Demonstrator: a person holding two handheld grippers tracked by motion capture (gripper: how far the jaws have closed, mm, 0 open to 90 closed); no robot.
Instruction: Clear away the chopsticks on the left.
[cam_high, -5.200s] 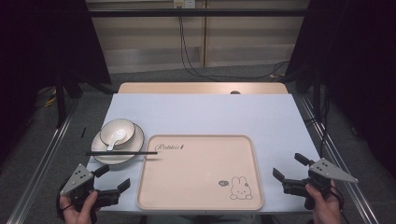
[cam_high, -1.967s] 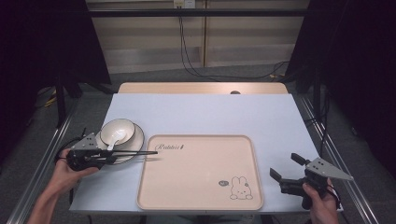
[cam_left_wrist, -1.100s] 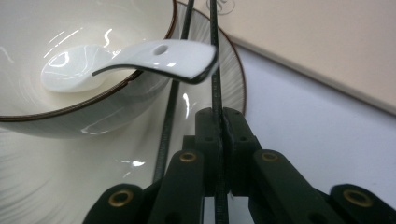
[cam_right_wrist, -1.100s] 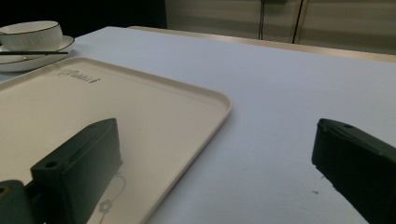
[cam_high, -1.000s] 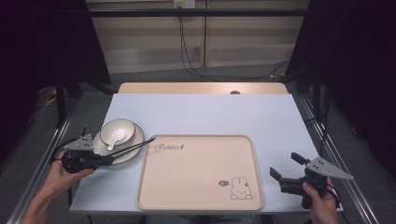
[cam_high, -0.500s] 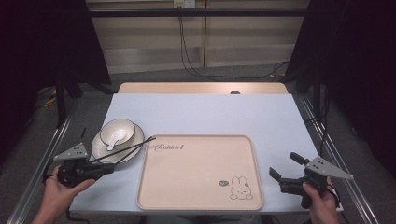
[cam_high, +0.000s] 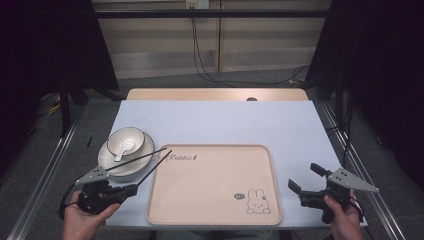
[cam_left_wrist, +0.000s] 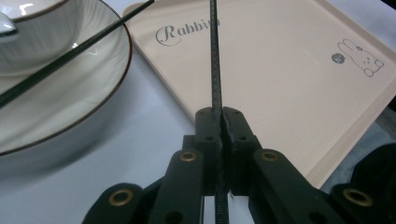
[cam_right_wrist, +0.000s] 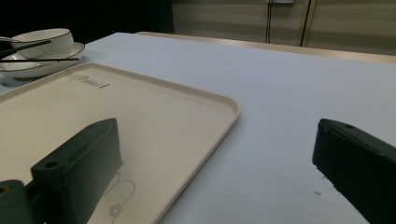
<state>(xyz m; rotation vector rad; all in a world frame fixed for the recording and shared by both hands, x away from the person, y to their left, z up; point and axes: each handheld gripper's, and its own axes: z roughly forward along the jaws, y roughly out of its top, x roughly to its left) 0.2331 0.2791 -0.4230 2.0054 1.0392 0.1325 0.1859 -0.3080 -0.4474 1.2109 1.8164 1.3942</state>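
My left gripper (cam_high: 131, 189) is near the table's front left edge, shut on the end of one black chopstick (cam_high: 154, 169). That chopstick slants up toward the tray's far left corner. In the left gripper view the jaws (cam_left_wrist: 222, 116) pinch this chopstick (cam_left_wrist: 215, 65), which points over the tray's "Rabbit" lettering. A second black chopstick (cam_high: 142, 157) lies across the white plate (cam_high: 107, 161) beside it, also visible as the chopstick (cam_left_wrist: 70, 51) in the left gripper view. My right gripper (cam_high: 304, 177) rests at the front right, open, with nothing between its jaws.
A white bowl (cam_high: 126, 139) with a spoon (cam_high: 121, 152) in it sits on the plate. A large beige tray (cam_high: 215, 200) with a rabbit drawing (cam_high: 256, 201) lies in the middle front. The tray's corner (cam_right_wrist: 224, 105) is to the left of the right gripper.
My left gripper has drawn back toward the table's front edge with one chopstick, pulling it off the plate. The other chopstick stays on the plate. The right gripper has not moved.
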